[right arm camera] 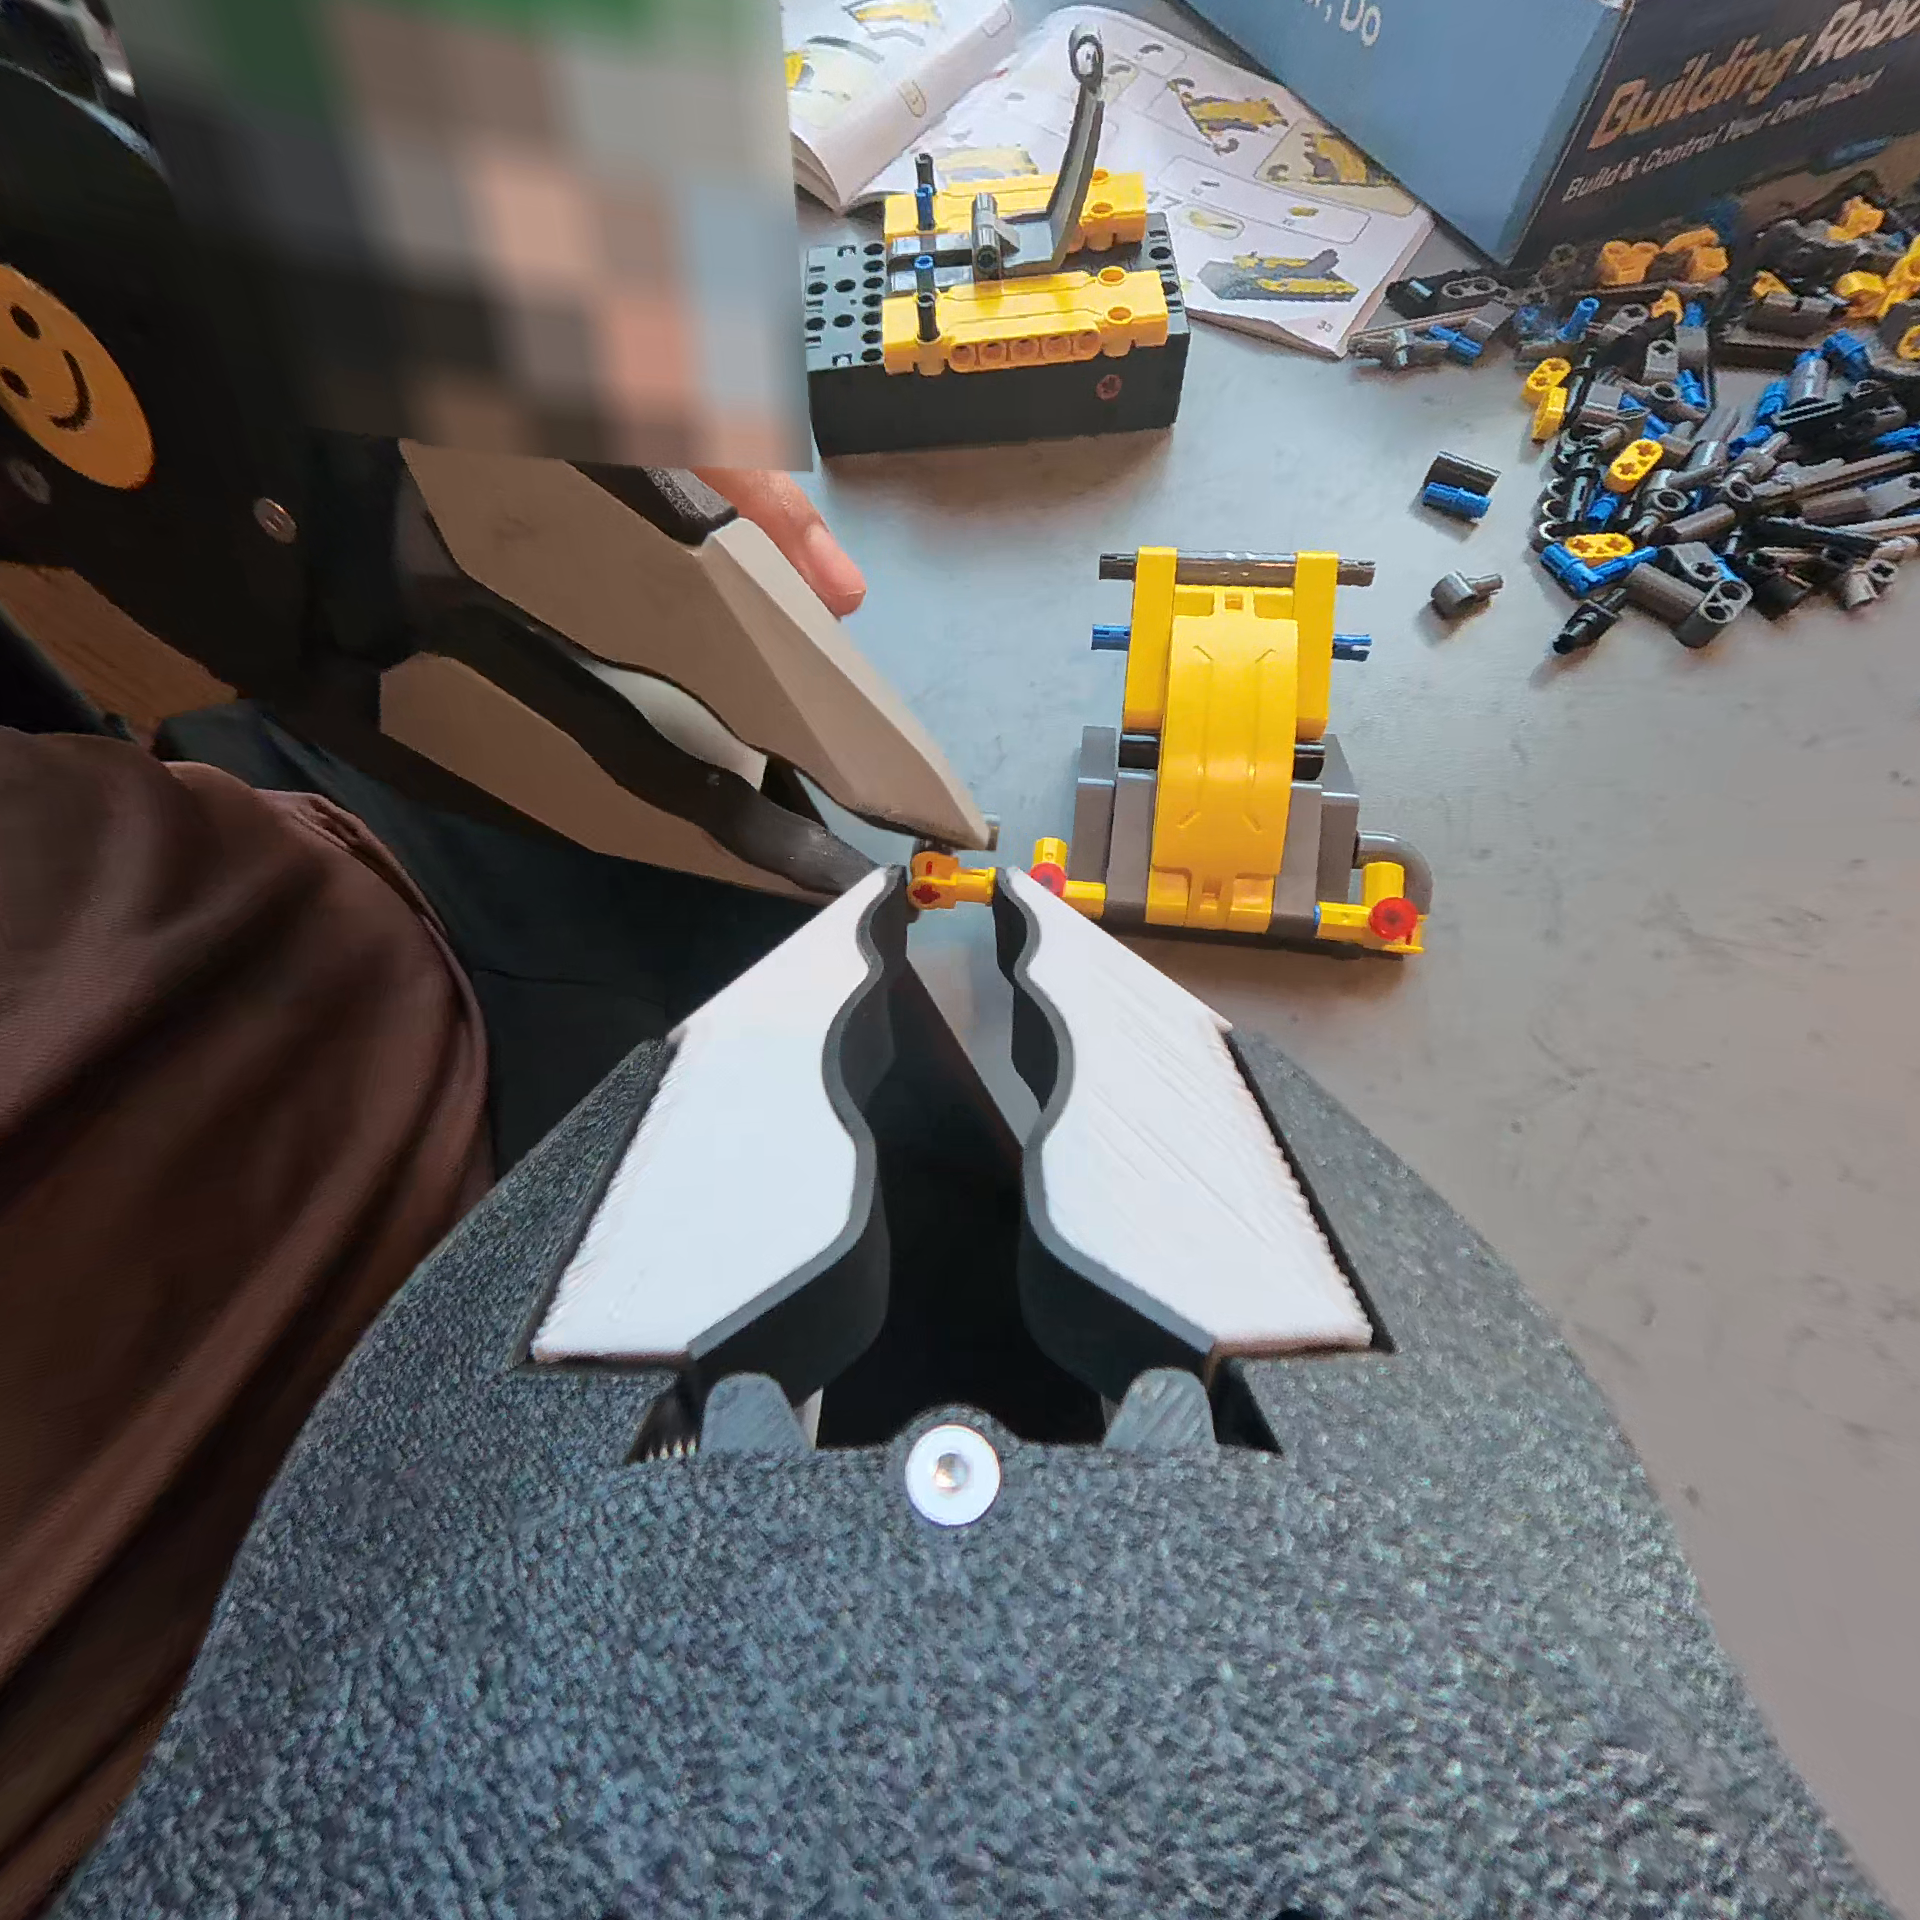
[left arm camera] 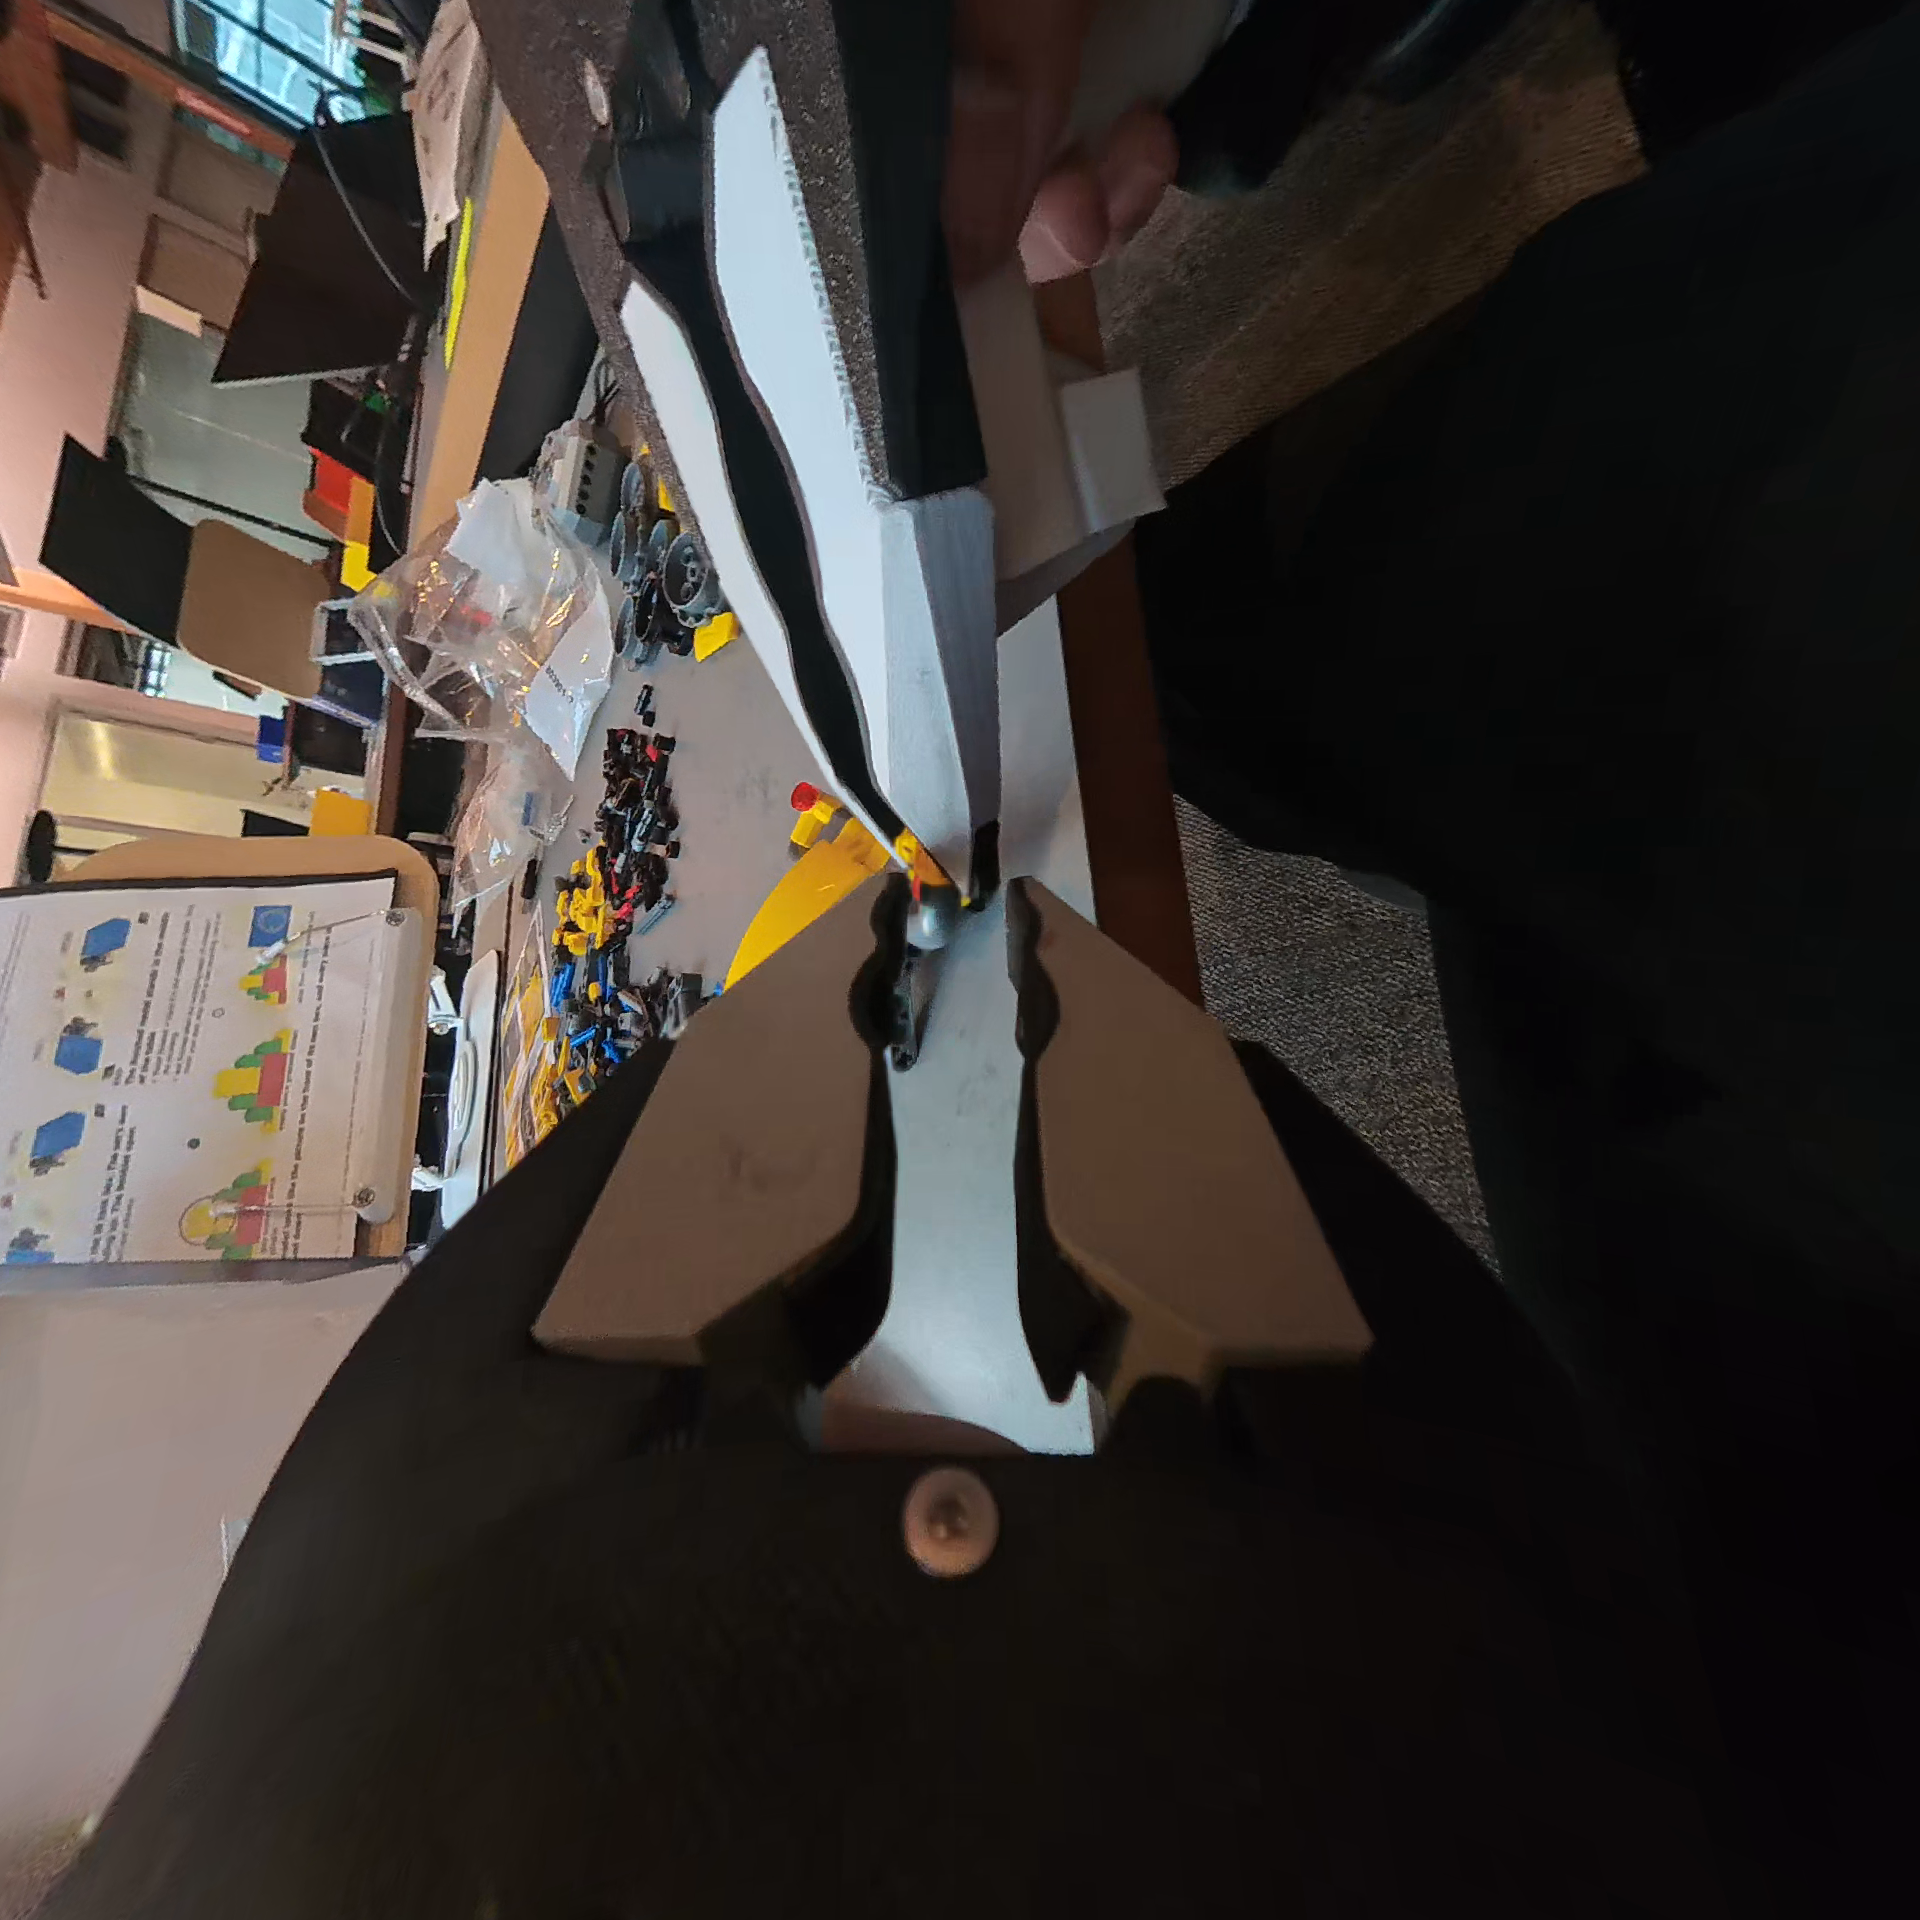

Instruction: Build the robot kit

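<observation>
So far, my right hand-held gripper (right arm camera: 948, 891) pinches a small yellow connector (right arm camera: 948, 889) just beside the yellow model (right arm camera: 1231, 758) on the surface (right arm camera: 1558, 1039), left hand-held gripper (left arm camera: 948, 914) spread slightly at it, loose parts (right arm camera: 1714, 457) unbuilt.

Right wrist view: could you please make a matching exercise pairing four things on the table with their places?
1. connector
2. booklet
3. parts pile
4. yellow model

a. far right
b. between the right gripper tips
c. top, behind the black block
d. centre, just beyond the gripper

Pairs: 1-b, 2-c, 3-a, 4-d.
</observation>
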A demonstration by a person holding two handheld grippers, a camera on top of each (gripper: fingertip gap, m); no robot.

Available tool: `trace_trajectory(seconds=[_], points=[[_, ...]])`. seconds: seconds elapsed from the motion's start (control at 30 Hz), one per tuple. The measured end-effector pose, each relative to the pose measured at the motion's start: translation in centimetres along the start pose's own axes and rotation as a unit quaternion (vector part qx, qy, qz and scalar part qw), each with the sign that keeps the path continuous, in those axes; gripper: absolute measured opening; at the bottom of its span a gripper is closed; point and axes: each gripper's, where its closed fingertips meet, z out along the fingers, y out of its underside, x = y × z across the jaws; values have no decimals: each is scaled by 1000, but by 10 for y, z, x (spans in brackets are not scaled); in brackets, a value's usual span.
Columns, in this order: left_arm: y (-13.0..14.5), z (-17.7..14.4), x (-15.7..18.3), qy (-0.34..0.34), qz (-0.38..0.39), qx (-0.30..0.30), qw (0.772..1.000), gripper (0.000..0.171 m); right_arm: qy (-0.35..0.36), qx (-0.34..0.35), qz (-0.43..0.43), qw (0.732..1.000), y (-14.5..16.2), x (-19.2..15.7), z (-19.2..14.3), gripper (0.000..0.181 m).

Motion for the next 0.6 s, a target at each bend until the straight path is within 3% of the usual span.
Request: trace_trajectory(seconds=[0.6], points=[[4,-4,-2,-59,-30,22,998,17,-57,25,51,997,-8,-9,5,17]])
